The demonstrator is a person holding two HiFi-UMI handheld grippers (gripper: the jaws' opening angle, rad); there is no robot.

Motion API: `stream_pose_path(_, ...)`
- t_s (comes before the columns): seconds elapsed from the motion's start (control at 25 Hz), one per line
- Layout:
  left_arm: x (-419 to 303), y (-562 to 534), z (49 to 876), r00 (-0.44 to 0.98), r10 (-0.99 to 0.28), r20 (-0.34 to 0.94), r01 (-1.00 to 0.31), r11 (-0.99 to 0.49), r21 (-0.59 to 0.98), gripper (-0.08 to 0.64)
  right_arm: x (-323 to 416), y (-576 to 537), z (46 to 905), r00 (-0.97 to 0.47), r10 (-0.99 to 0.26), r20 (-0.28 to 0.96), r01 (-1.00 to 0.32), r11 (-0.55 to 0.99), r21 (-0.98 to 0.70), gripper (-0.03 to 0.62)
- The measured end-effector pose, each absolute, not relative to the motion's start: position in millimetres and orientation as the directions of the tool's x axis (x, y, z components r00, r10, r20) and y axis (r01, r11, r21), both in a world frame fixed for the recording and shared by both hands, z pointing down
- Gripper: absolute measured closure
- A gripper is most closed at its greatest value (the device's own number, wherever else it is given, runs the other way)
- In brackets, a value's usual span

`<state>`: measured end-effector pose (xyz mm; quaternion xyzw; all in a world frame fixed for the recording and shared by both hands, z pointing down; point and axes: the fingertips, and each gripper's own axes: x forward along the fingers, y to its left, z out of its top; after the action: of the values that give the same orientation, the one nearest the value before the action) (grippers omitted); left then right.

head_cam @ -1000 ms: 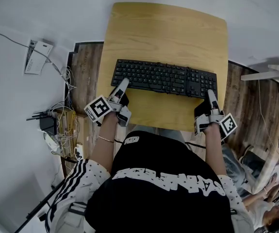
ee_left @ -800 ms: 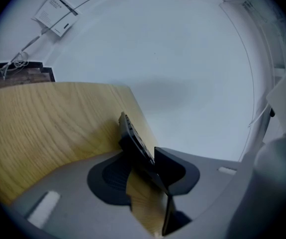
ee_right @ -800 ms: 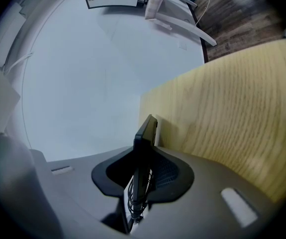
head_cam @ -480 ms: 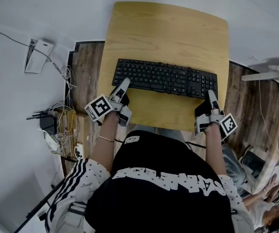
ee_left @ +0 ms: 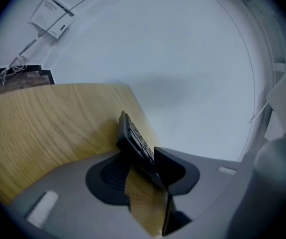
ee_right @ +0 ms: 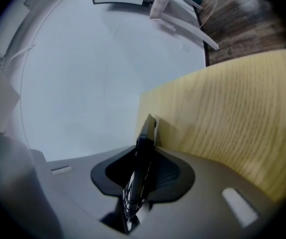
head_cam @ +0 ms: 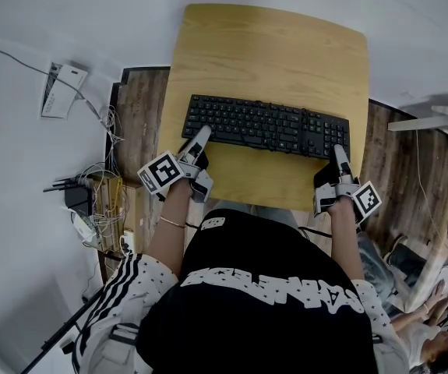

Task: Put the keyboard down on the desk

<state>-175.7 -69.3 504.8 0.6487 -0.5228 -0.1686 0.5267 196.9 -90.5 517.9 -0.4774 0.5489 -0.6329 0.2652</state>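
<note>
A black keyboard (head_cam: 266,125) lies flat across the light wooden desk (head_cam: 270,45), close to its near edge. My left gripper (head_cam: 199,137) sits at the keyboard's near left corner. In the left gripper view the keyboard (ee_left: 133,136) rests against one pad, and a wedge of desk wood shows between it and the other, so this gripper (ee_left: 140,159) is open. My right gripper (head_cam: 338,153) holds the near right corner. There the thin keyboard edge (ee_right: 145,138) stands between both pads of that gripper (ee_right: 145,156), whose jaws have just been opening slightly.
The desk's far half (head_cam: 286,29) is bare wood. On the floor to the left lie tangled cables and small devices (head_cam: 91,201), with a white box (head_cam: 60,90) beyond them. White furniture (head_cam: 434,119) stands to the right of the desk.
</note>
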Motion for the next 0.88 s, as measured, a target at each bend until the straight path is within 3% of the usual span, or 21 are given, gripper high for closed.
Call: stream_pose_path(0.88,-174.9,-65.0,507.5,0.414,-0.822,0.391,-0.566,0.104,0.818,0.4,191.1,-93.0,512.1,-0.437,-0.826,0.357,-0.31,-0.235,-0.921,0.408)
